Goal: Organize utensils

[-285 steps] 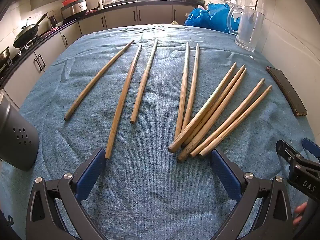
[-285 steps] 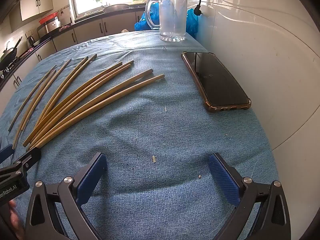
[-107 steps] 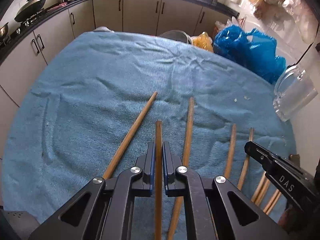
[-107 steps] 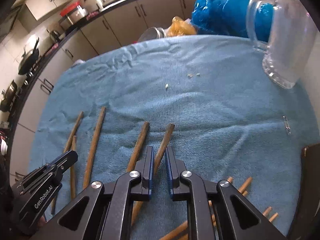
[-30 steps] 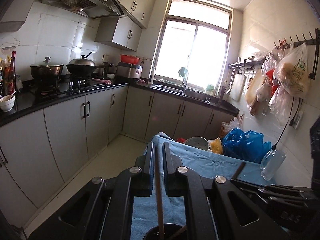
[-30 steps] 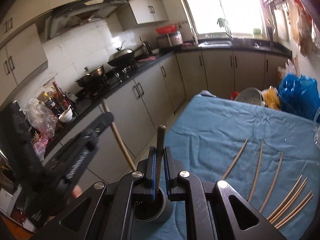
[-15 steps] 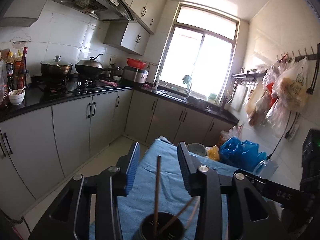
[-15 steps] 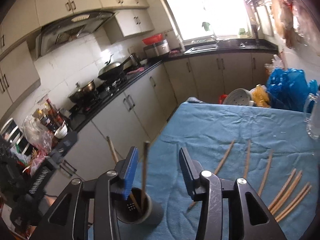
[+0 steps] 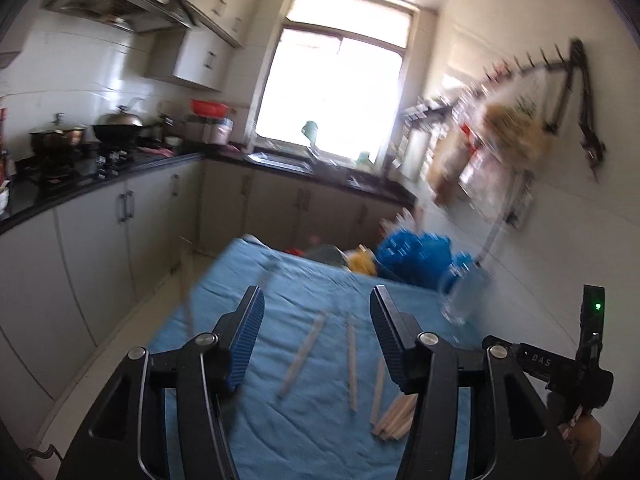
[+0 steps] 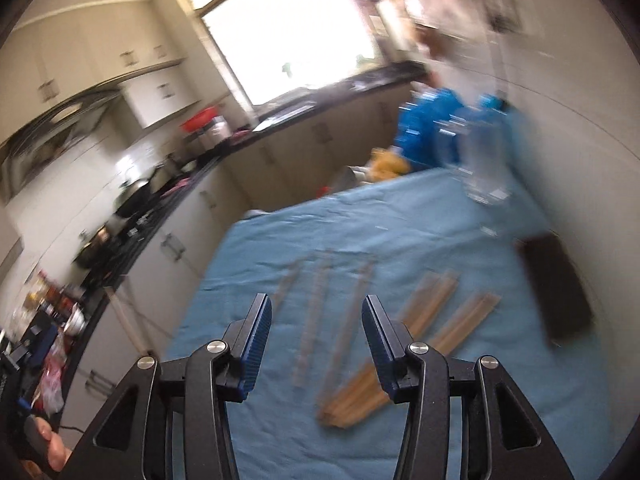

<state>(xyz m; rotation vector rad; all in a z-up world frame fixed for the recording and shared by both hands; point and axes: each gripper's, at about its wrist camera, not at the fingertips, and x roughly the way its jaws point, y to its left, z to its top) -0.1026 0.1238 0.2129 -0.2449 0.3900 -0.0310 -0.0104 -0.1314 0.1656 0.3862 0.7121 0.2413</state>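
Both the left gripper (image 9: 316, 340) and the right gripper (image 10: 316, 344) were held with jaws wide apart and nothing was gripped. Many chopsticks (image 10: 420, 344) were seen lying on the blue-covered counter (image 10: 460, 420), so most sorting was judged undone.

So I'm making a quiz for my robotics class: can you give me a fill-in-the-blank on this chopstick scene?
1. Both the left gripper and the right gripper have their jaws ____.
2. The chopsticks lie on a ____ cloth.
3. The dark phone lies to the ____ of the chopsticks in the right wrist view.
4. Neither gripper holds a ____.

Missing words: open; blue; right; chopstick
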